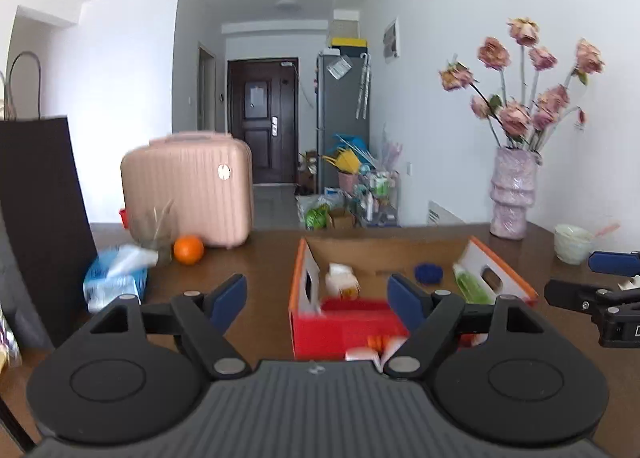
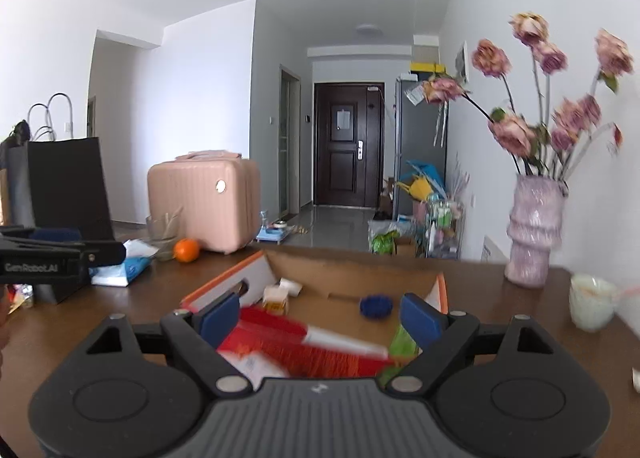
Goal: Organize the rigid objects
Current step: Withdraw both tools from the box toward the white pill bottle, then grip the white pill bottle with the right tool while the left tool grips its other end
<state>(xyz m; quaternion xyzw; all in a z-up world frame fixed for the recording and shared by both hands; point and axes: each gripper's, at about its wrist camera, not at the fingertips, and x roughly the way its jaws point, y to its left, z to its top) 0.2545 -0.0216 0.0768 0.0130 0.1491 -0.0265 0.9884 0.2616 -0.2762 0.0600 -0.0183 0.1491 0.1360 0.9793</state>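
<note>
Left tongs [image 1: 316, 298] and right tongs [image 2: 320, 314] gaping, empty, low in frame, over open cardboard box [image 1: 384, 248] running lengthwise away, glossy red carton [image 2: 304, 350] inside, brown wooden table [image 1: 260, 258].

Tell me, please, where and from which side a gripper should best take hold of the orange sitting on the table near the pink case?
Grip the orange across its middle, coming from above or from the open table in front. It is round, so any opposite sides serve, but the pink case stands close behind and a glass crowds its left. The open left gripper is probably nearer.
</note>
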